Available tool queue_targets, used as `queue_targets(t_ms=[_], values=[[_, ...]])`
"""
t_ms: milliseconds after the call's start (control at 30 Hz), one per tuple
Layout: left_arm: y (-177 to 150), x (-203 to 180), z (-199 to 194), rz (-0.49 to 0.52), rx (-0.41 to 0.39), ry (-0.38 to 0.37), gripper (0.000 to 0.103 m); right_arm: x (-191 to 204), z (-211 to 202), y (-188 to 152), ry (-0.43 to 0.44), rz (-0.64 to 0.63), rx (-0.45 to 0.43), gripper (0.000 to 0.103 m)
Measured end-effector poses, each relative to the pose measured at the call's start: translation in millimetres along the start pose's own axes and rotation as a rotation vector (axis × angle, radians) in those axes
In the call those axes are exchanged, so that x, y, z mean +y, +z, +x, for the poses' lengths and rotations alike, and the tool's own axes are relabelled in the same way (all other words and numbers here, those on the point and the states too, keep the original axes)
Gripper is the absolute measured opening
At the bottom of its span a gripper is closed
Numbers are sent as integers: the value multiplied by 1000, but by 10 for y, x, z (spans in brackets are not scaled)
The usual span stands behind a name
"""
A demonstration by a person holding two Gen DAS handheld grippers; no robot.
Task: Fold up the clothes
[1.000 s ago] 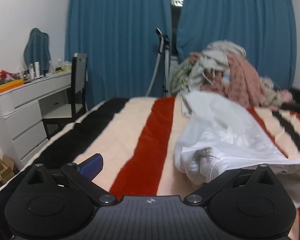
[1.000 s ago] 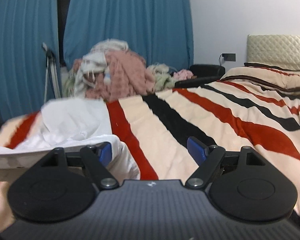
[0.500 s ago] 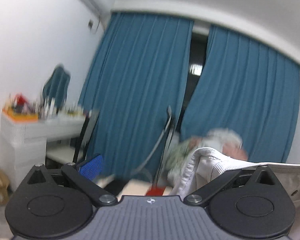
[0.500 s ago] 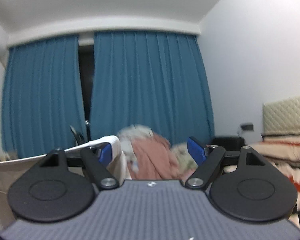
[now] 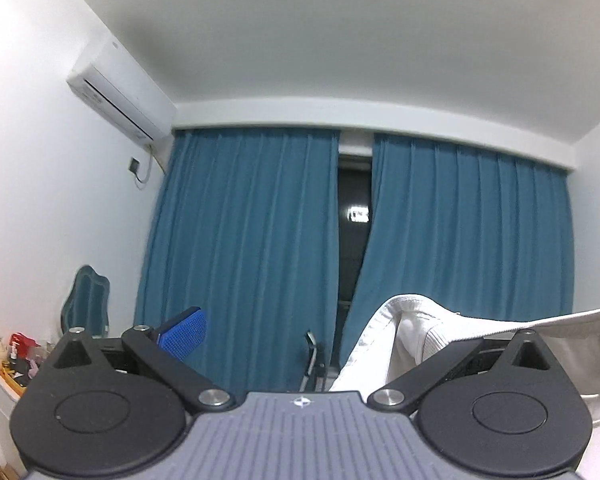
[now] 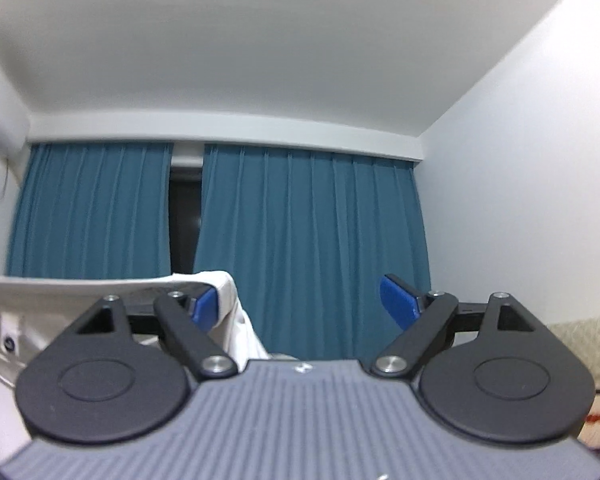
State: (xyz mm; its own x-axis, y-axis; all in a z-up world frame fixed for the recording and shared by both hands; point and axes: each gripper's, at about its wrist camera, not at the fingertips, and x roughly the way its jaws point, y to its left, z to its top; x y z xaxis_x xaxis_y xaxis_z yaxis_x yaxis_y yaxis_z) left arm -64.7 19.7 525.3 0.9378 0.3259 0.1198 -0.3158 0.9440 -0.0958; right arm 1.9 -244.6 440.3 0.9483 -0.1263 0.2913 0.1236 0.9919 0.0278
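Note:
A white garment (image 5: 384, 344) hangs in the air, lifted off the bed. In the left wrist view its ribbed edge drapes over the right finger of my left gripper (image 5: 300, 336), whose jaws stand wide apart; the blue left pad (image 5: 182, 332) is bare. The same white garment (image 6: 228, 292) shows in the right wrist view, hooked over the left finger of my right gripper (image 6: 300, 304) and stretching taut off to the left. That gripper's jaws are opening, with only air between the pads and the right pad (image 6: 396, 302) bare.
Blue curtains (image 5: 252, 248) with a dark gap fill the far wall under a white ceiling. An air conditioner (image 5: 120, 92) hangs high on the left wall. A dressing table with small items (image 5: 16, 356) and a mirror (image 5: 86, 304) are low left. A padded headboard (image 6: 580, 332) is low right.
Both grippers have risen from the striped bed, carrying the white garment up. The views have swung from the bed to the curtains and ceiling. The right jaws stand slightly wider.

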Motion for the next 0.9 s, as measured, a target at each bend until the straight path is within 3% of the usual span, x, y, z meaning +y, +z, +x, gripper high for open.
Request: queue_targets(t_ms=[100, 233, 333, 500, 667, 733, 900], values=[[-261, -236, 524, 10, 56, -5, 103, 30, 379, -232, 2, -46, 59, 84], [-939, -530, 1441, 28, 157, -7, 103, 62, 1014, -857, -7, -68, 172, 84], [-1548, -739, 2165, 47, 246, -3, 103, 139, 1517, -1507, -18, -52, 249, 84], [-2676, -1088, 3546, 84, 369, 11, 103, 393, 2512, -2900, -45, -68, 381, 84], [-4193, -1345, 4975, 114, 516, -8, 103, 705, 3577, -4334, -81, -84, 499, 83], [-4882, -1215, 5574, 139, 582, -22, 103, 824, 3946, -4946, -94, -91, 559, 83], [-6650, -1136, 6296, 235, 796, -39, 103, 925, 4464, -6385, -65, -81, 779, 83]])
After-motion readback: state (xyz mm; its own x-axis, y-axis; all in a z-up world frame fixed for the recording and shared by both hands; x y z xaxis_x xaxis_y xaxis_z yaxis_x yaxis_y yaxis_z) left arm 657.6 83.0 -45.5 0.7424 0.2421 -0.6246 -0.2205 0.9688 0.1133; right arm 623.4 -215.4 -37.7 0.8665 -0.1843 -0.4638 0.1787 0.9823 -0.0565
